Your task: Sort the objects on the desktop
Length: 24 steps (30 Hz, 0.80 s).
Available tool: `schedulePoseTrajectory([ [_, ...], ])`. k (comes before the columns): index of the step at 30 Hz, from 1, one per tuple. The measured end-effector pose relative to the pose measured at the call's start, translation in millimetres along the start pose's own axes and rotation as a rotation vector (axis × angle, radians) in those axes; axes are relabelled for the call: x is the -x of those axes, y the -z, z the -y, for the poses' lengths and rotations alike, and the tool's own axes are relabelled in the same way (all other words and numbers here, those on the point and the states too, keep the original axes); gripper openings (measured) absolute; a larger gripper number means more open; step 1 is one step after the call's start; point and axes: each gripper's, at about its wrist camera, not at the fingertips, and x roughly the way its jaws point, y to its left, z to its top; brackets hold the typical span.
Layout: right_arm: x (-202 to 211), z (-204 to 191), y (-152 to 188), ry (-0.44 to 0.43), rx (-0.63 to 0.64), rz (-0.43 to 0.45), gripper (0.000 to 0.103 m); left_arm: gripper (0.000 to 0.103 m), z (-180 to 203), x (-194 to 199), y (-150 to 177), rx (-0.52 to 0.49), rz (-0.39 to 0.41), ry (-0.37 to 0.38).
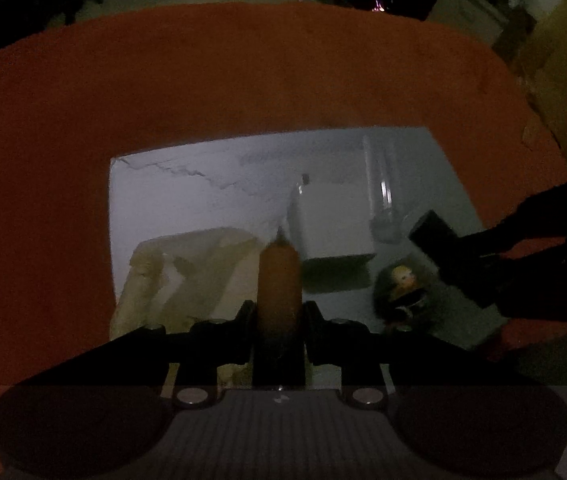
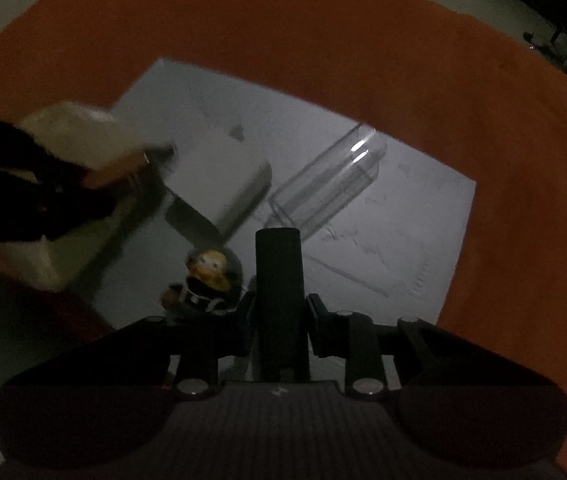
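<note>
The scene is dim. My left gripper (image 1: 278,312) is shut on an orange-brown tube with a pointed tip (image 1: 278,276), held above a white mat (image 1: 187,196). My right gripper (image 2: 279,312) is shut on a flat black bar (image 2: 279,272); it also shows in the left wrist view (image 1: 443,248). On the mat lie a white box (image 1: 331,220), a clear plastic holder (image 2: 331,184), a small figurine with a yellow face and dark helmet (image 2: 209,276) and a crumpled cream cloth (image 1: 187,272). The left gripper shows blurred at the left of the right wrist view (image 2: 151,160).
The white mat (image 2: 403,232) lies on an orange tablecloth (image 1: 243,80). Beyond the table's far edge are a grey floor, dark furniture legs and cardboard boxes (image 1: 563,80) at the right.
</note>
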Motion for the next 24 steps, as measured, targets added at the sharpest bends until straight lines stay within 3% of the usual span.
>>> schedulePoseTrajectory([
  [12, 9, 6, 0, -0.014, -0.046, 0.016, 0.029, 0.021, 15, 18, -2, 0.025, -0.008, -0.003],
  [24, 40, -7, 9, -0.062, -0.050, 0.068, 0.029, 0.021, 19, 49, -2, 0.058, 0.034, 0.047],
])
